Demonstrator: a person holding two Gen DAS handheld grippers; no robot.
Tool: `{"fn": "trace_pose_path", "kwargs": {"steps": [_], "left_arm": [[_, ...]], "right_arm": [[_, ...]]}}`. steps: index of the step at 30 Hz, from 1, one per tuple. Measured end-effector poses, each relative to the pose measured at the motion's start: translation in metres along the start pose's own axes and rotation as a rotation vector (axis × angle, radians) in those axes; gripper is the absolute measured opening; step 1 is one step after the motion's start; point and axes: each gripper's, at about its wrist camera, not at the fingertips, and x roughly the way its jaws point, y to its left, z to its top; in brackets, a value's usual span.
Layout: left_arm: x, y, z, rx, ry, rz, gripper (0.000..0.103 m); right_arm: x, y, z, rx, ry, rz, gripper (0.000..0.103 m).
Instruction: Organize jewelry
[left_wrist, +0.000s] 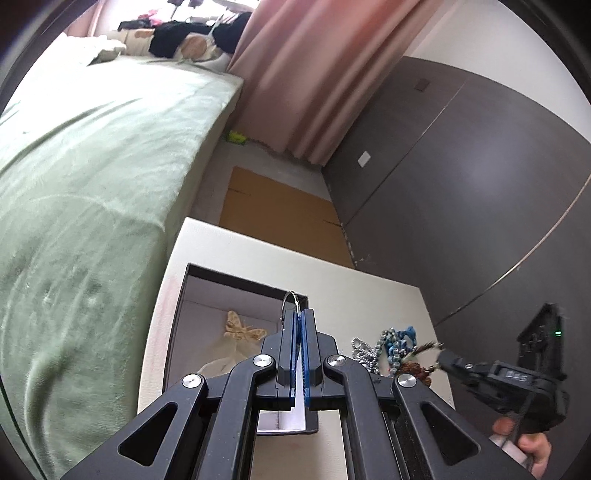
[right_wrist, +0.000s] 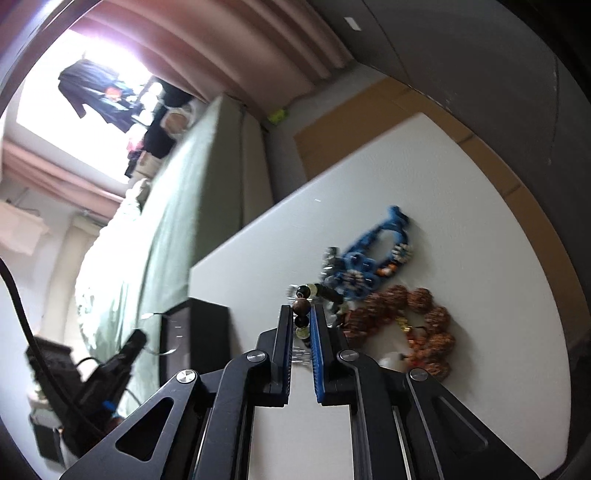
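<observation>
My left gripper (left_wrist: 298, 314) is shut on a thin silver ring-shaped bangle (left_wrist: 290, 300) and holds it over the open dark jewelry box (left_wrist: 192, 288), whose pale lining holds a gold butterfly piece (left_wrist: 240, 326). My right gripper (right_wrist: 302, 314) is shut on a bead bracelet with brown and black beads (right_wrist: 302, 308), lifted from the pile on the white table (right_wrist: 461, 221). The pile holds a blue knotted bracelet (right_wrist: 364, 258) and a reddish-brown seed bracelet (right_wrist: 424, 317). In the left wrist view the right gripper (left_wrist: 448, 360) is beside the pile (left_wrist: 391, 347).
A green bed (left_wrist: 92, 177) runs along the table's left side. Cardboard (left_wrist: 273, 210) lies on the floor beyond the table. A dark wardrobe (left_wrist: 461, 177) and pink curtain (left_wrist: 314, 74) stand behind. The left gripper (right_wrist: 129, 350) shows by the box in the right wrist view.
</observation>
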Motion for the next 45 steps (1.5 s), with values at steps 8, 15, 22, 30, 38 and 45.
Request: {"fn": "trace_pose_path", "kwargs": {"steps": [8, 15, 22, 30, 38, 45], "left_arm": [[0.025, 0.011, 0.004, -0.081, 0.069, 0.02, 0.004], [0.008, 0.024, 0.006, -0.133, 0.015, 0.041, 0.052], [-0.015, 0.037, 0.01, -0.18, -0.031, 0.029, 0.052], [-0.039, 0.054, 0.017, -0.22, -0.094, 0.039, 0.052], [-0.055, 0.081, 0.023, -0.288, -0.133, 0.03, 0.052], [-0.056, 0.091, 0.026, -0.304, -0.136, 0.041, 0.052]], "right_arm": [[-0.013, 0.028, -0.002, -0.057, -0.043, 0.094, 0.011], [-0.013, 0.05, -0.009, -0.11, -0.044, 0.146, 0.011], [-0.006, 0.085, -0.019, -0.171, -0.045, 0.225, 0.011], [0.02, 0.12, -0.031, -0.225, -0.014, 0.277, 0.011], [0.056, 0.139, -0.04, -0.252, 0.052, 0.298, 0.011], [0.092, 0.15, -0.042, -0.265, 0.108, 0.292, 0.011]]}}
